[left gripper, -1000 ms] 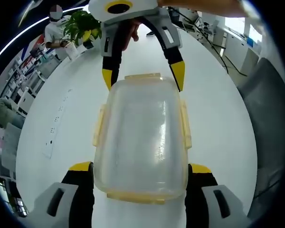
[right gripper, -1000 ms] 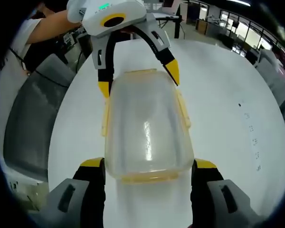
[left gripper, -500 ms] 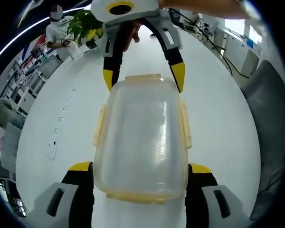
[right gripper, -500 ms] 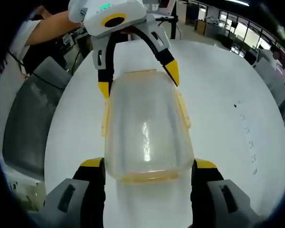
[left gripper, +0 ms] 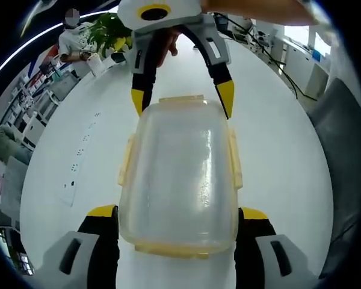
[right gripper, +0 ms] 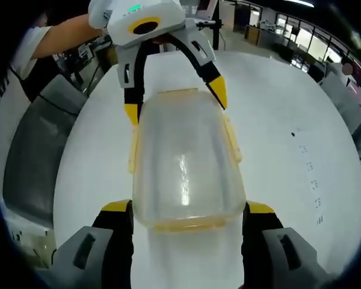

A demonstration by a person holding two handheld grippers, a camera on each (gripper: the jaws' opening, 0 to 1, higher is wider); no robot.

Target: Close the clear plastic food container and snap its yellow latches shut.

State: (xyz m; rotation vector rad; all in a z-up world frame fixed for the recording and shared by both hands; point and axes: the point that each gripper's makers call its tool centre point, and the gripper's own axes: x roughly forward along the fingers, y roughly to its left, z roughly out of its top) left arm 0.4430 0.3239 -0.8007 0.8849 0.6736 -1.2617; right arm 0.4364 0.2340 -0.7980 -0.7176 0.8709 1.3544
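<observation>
Centrally, the clear container [left gripper: 179, 174] rests on the white table [left gripper: 277, 150], lid on, each short end between the spread jaws of the left gripper [left gripper: 177, 212] and right gripper [right gripper: 186, 208]; yellow latches [right gripper: 233, 139] appear folded down, contact uncertain

One container, four latches, two claws, one table

A single clear rectangular plastic food container [left gripper: 179, 177] with its lid on lies on one white table [left gripper: 277, 150]. Four pale yellow latches are countable on it: one on each long side [left gripper: 126, 159] [left gripper: 234, 158] and one at each short end [left gripper: 180, 97] [left gripper: 175, 248]. Two yellow-tipped claws bracket it, the left claw [left gripper: 177, 212] at the near end in the left gripper view and the right claw [left gripper: 182, 97] at the far end, each with two jaws. One leafy green potted plant [left gripper: 108, 33] stands at the far table edge, and one person in white [left gripper: 72, 39] is beside it.
</observation>
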